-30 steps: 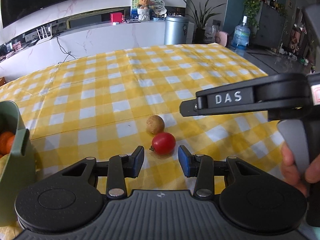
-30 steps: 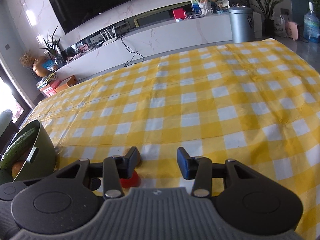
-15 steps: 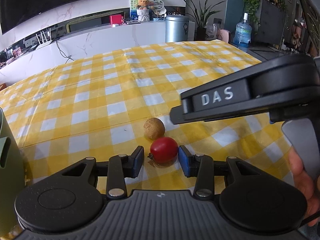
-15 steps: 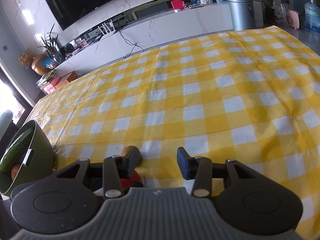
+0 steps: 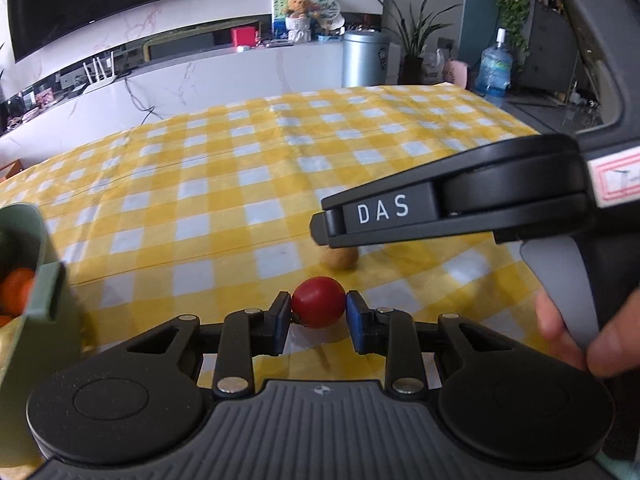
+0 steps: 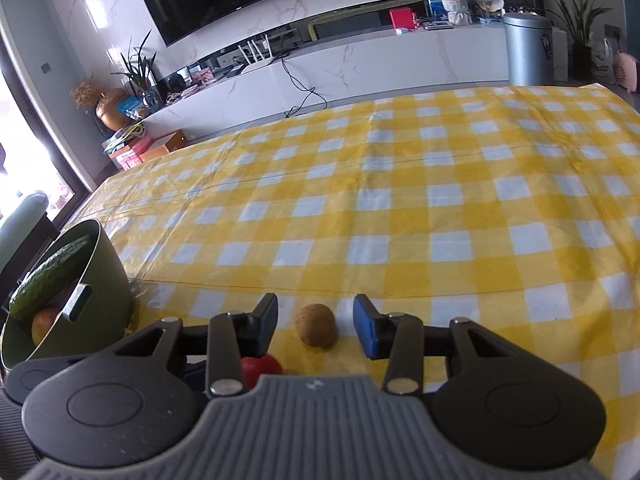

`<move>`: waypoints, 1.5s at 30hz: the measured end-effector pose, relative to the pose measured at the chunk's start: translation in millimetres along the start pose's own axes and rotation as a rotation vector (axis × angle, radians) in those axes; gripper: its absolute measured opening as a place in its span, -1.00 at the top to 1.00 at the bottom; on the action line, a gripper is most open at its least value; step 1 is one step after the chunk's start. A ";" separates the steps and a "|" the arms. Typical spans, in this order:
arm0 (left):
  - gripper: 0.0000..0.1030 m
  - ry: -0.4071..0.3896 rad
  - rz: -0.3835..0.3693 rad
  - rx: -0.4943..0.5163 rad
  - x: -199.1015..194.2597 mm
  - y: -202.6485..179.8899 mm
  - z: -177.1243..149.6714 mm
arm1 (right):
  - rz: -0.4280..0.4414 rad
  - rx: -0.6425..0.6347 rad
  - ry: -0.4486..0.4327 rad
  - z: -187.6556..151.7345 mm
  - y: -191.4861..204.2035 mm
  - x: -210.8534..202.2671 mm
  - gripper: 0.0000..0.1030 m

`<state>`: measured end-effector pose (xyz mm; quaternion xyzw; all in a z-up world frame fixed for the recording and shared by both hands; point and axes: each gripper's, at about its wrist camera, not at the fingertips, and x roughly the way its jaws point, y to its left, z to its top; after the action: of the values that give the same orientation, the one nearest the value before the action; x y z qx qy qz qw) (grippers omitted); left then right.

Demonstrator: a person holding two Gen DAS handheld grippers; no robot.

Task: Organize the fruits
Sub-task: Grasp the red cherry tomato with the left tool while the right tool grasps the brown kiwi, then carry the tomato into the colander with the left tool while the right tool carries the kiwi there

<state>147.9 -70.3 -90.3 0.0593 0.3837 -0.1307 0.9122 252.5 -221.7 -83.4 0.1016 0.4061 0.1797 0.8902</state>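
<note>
The left gripper (image 5: 319, 316) has just been closing, and its two blue pads now press on either side of the red tomato (image 5: 318, 307), which sits squarely between them, low over the yellow checked tablecloth (image 5: 224, 184) near the table's near edge. The stem end of the tomato faces the left pad.

The right gripper (image 6: 316, 322) stands partly open, holding nothing. The small brown kiwi (image 6: 315, 324) lies on the cloth in line with the gap between its fingers, apart from both pads (whether the tips have come level with the fruit or are still short of it cannot be told from this view). In the left wrist view the same kiwi (image 5: 340, 258) rests on the cloth just beyond the tomato, partly hidden under the black finger of the right gripper (image 5: 452, 196) that reaches in from the right, with a hand (image 5: 576, 340) on its grey trigger.

A green basket (image 6: 100, 264) stands at the left edge of the table, well to the left of both fruits. It holds a cucumber (image 6: 50, 276) lying tilted across the rim and an orange-red fruit (image 6: 46, 326) beneath it. The left wrist view shows the basket's wall (image 5: 44, 300) close beside the left gripper, with something orange (image 5: 16, 290) inside.
</note>
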 end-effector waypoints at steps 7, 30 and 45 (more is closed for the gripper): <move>0.36 0.027 0.024 -0.027 -7.7 14.8 -1.4 | -0.032 -0.065 0.043 -3.5 12.0 12.0 0.38; 0.35 -0.072 0.034 -0.121 -93.3 51.6 15.9 | 0.019 -0.126 0.012 -9.1 30.7 -6.3 0.59; 0.35 -0.130 0.082 -0.317 -140.5 113.9 16.1 | 0.188 -0.272 -0.142 -20.9 102.8 -67.7 0.59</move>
<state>96.9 62.6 22.4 -0.0784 0.3371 -0.0347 0.9375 171.2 -154.1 -17.0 0.0301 0.3027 0.3076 0.9016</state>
